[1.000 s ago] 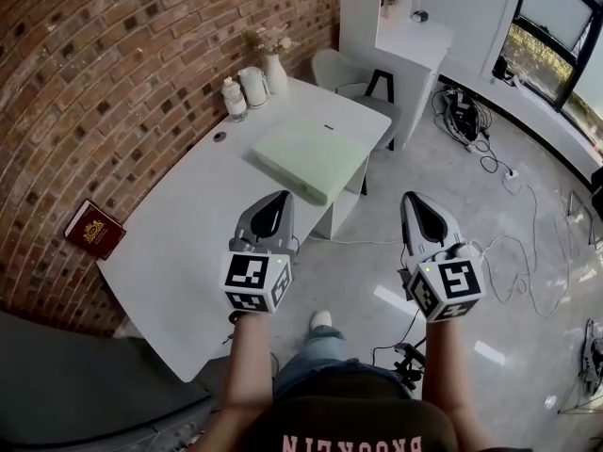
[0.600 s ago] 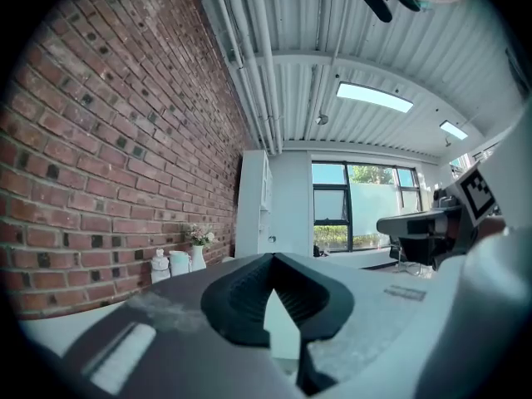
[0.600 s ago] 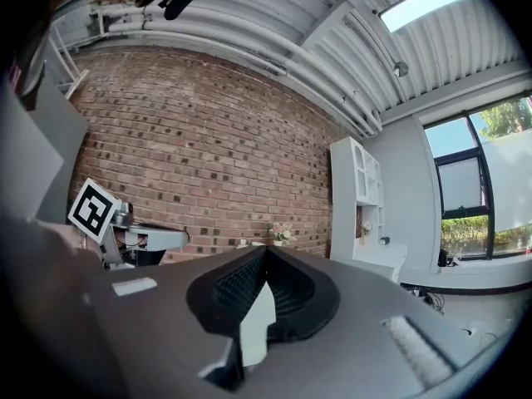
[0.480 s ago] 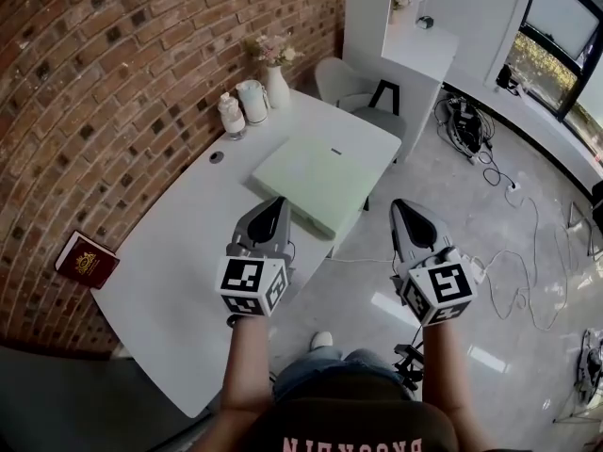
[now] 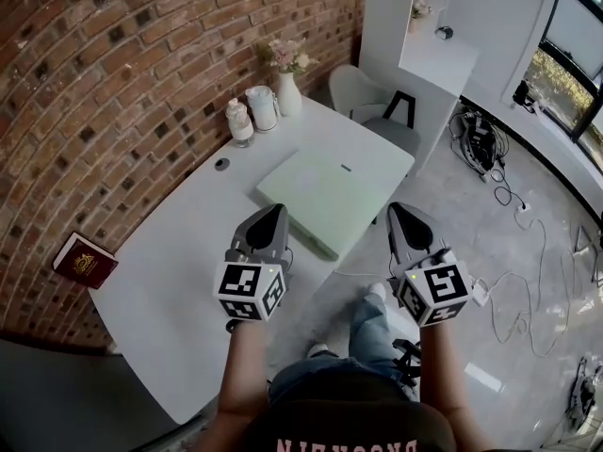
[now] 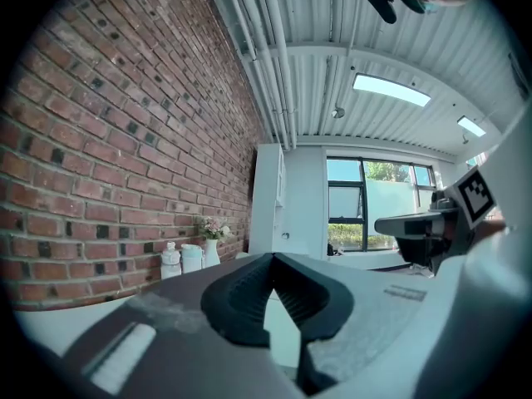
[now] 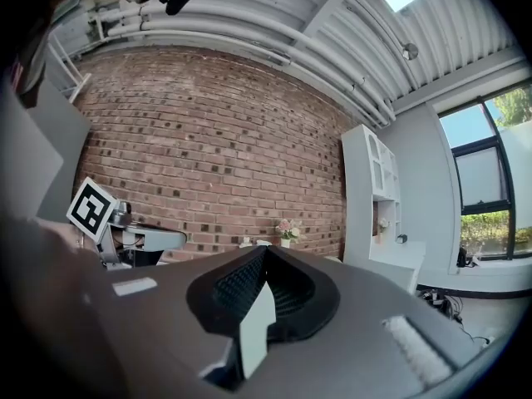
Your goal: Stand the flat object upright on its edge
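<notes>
Brick wall (image 5: 113, 83) runs along the far side of the white table (image 5: 179, 252). Both forearms reach forward side by side, and each gripper points level and away from the body.

Left gripper (image 5: 272, 212) hangs over the table's near edge. Its jaws are fully closed tip to tip with nothing between them, as the left gripper view (image 6: 270, 260) confirms. Right gripper (image 5: 399, 211) is out over the floor, just off the table's edge. Its jaws are likewise pressed together and empty in its own view (image 7: 264, 253).

Pale green slab (image 5: 330, 201) lies flat on the table near its right end, ahead of and between the two grippers; neither touches it. A red book (image 5: 85, 260) lies flat at the table's left end, well apart from the grippers. A vase (image 5: 289, 92), jug (image 5: 262, 108) and bottle (image 5: 240, 122) stand at the far edge by the wall.

Against one second ago: table and slab sit closer to the grippers, and the left tip is now near the slab's near edge. One leg has stepped forward. Jaws are unchanged and the slab has not moved on the table.
</notes>
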A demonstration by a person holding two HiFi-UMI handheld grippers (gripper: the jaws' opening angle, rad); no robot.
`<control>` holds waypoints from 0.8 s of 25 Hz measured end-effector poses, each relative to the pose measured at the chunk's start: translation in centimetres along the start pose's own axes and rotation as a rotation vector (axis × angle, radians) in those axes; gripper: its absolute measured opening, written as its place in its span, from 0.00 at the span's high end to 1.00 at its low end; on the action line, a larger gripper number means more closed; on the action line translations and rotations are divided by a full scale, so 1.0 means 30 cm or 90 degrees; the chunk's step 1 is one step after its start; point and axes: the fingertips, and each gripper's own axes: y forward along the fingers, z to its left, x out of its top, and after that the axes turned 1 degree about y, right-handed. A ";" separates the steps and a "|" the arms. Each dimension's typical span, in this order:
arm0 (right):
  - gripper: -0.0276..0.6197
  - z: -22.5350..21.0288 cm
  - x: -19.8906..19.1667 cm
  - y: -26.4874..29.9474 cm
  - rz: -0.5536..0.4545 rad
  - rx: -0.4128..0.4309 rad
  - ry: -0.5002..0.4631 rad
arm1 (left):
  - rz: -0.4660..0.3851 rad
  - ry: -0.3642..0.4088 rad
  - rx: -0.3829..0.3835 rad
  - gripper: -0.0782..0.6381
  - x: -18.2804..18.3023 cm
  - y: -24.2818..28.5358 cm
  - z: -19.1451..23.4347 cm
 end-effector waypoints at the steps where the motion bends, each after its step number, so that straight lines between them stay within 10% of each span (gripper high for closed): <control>1: 0.95 -0.011 -0.001 0.030 -0.001 0.011 -0.001 | 0.001 0.000 0.010 0.89 -0.004 0.017 0.012; 20: 0.95 -0.293 -0.065 0.642 0.047 0.244 0.019 | 0.041 -0.030 0.260 0.89 -0.039 0.350 0.192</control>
